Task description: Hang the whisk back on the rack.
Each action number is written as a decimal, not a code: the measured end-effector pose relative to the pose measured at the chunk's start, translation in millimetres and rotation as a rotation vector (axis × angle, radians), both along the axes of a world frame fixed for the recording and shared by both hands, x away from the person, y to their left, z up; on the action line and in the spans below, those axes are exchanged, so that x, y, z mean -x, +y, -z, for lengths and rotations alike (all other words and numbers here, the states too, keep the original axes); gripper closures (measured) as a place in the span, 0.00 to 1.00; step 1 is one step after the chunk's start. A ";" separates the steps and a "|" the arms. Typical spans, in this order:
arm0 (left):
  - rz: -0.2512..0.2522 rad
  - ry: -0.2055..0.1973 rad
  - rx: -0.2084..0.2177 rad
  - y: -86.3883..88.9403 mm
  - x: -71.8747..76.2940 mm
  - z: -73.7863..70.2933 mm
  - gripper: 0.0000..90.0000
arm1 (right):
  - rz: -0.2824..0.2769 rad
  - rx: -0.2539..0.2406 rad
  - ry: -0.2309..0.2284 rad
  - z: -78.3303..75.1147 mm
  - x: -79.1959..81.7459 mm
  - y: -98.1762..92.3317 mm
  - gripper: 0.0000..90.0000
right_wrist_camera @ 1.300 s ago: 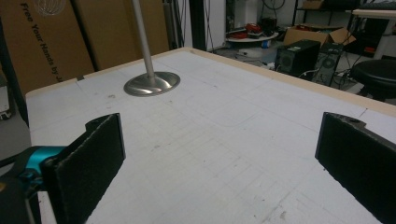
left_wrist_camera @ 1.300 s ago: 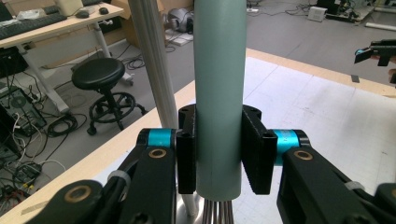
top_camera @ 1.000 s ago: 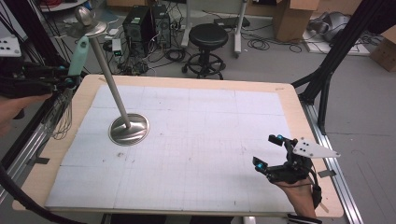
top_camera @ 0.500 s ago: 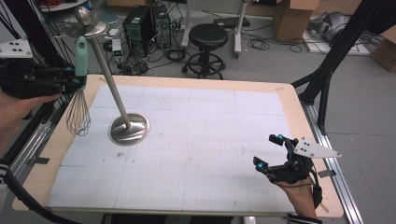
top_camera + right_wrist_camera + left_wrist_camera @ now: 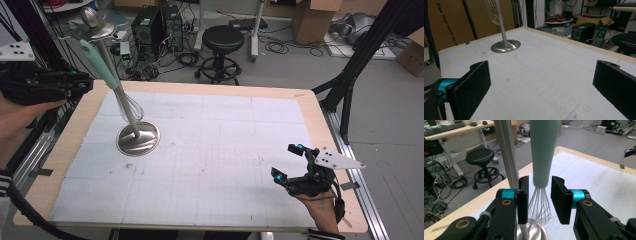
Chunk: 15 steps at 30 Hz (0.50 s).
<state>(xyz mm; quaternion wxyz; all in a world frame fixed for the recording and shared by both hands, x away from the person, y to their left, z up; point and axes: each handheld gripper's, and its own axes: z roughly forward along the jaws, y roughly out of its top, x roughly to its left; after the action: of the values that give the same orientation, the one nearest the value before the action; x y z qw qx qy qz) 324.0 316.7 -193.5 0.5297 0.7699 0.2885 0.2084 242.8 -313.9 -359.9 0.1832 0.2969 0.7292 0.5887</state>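
Left claw [image 5: 82, 85] stood apart beside whisk's [image 5: 107, 75] mint handle, not clamped | whisk hung on steel stand [image 5: 138, 137], worktop's [image 5: 310, 105] far-left | right claw [image 5: 290, 162] gaped empty | risk: whisk seemed loosely hooked; nudging could topple it.

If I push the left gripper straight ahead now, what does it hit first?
The whisk: its mint handle hangs ahead, in line with the left gripper's open jaws; the stand pole sits just left. Depth unclear.
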 end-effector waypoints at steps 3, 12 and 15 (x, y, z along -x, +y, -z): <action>0.010 -0.005 -0.002 0.5 3.6 1.7 0.74 | 0.002 -0.002 0.002 -0.6 0.6 -0.3 0.00; 0.007 -0.032 0.007 -0.1 29.3 16.0 0.56 | 0.009 -0.007 -0.007 -1.7 1.9 -2.9 0.00; -0.002 -0.050 0.004 -2.1 39.6 22.4 0.45 | 0.012 -0.008 -0.009 -1.9 2.9 -4.2 0.00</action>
<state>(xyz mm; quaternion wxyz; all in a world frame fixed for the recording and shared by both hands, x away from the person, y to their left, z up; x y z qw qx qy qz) 284.4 314.6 -215.9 0.5379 0.7632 0.2762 0.2277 239.9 -318.1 -358.0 0.1889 0.2993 0.7243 0.5917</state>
